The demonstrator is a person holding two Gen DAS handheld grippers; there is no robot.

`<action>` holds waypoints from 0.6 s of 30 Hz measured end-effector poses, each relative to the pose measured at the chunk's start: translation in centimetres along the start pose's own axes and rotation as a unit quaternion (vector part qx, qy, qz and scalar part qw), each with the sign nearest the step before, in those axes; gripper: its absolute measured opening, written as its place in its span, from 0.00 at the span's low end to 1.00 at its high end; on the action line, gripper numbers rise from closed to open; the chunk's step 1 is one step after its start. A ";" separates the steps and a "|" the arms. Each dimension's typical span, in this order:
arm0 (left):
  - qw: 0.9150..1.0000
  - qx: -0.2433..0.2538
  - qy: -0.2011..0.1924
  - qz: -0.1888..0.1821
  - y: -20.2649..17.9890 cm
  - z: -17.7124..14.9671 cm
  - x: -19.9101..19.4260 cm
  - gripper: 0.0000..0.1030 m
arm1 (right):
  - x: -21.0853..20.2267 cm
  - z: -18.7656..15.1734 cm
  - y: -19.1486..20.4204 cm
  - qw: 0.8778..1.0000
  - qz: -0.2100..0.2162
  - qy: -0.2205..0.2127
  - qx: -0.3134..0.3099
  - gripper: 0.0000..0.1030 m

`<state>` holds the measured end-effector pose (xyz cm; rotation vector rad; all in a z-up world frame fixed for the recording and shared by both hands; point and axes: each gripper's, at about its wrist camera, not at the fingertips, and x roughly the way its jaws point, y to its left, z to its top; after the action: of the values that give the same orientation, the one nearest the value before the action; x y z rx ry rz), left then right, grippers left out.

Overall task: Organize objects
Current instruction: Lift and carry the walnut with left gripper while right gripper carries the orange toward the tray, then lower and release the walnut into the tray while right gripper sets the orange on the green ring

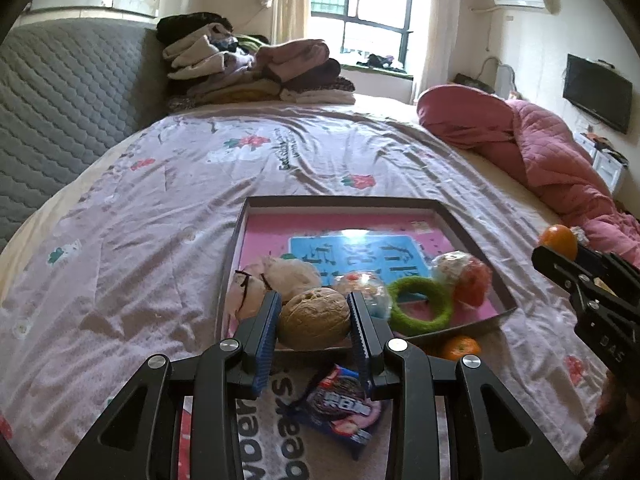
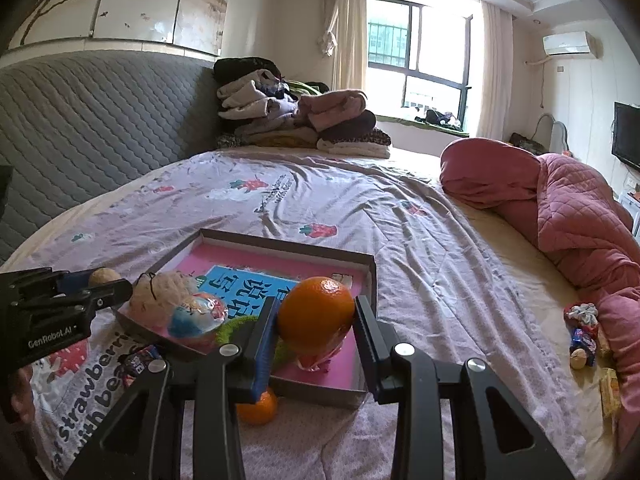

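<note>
A shallow grey tray (image 1: pixel 472 236) with a pink liner lies on the bed. It holds cream knitted items (image 1: pixel 292 274), wrapped balls (image 1: pixel 464 276) and a green ring (image 1: pixel 420 306). My left gripper (image 1: pixel 314 316) is shut on a walnut (image 1: pixel 314 318) above the tray's near edge. My right gripper (image 2: pixel 316 318) is shut on an orange (image 2: pixel 316 312) above the tray (image 2: pixel 280 242); it also shows at the right of the left wrist view (image 1: pixel 558 240). A second orange (image 2: pixel 258 406) lies on the sheet by the tray's near wall. A snack packet (image 1: pixel 340 408) lies below my left gripper.
A pink quilt (image 2: pixel 568 216) is bunched along the bed's right side, with small snacks and a walnut (image 2: pixel 580 358) beside it. Folded clothes (image 2: pixel 296 120) are stacked at the far end by the grey headboard (image 2: pixel 92 128). The patterned sheet (image 1: pixel 160 220) stretches left of the tray.
</note>
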<state>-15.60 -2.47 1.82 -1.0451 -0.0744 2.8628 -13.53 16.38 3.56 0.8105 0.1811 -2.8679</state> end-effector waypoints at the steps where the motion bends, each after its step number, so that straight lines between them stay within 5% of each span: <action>1: 1.000 0.000 0.003 0.004 0.1 0.0 0.4 0.34 | 0.4 -0.1 0.0 1.000 0.001 0.002 0.000 0.36; 18: 0.999 -0.001 0.042 0.011 1.3 -0.9 6.3 0.34 | 5.4 -1.4 2.8 0.999 0.021 0.043 -0.024 0.36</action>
<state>-19.86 -3.14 -2.99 -1.1724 -0.0594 2.8344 -16.89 13.19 -0.69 0.9169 0.2390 -2.7802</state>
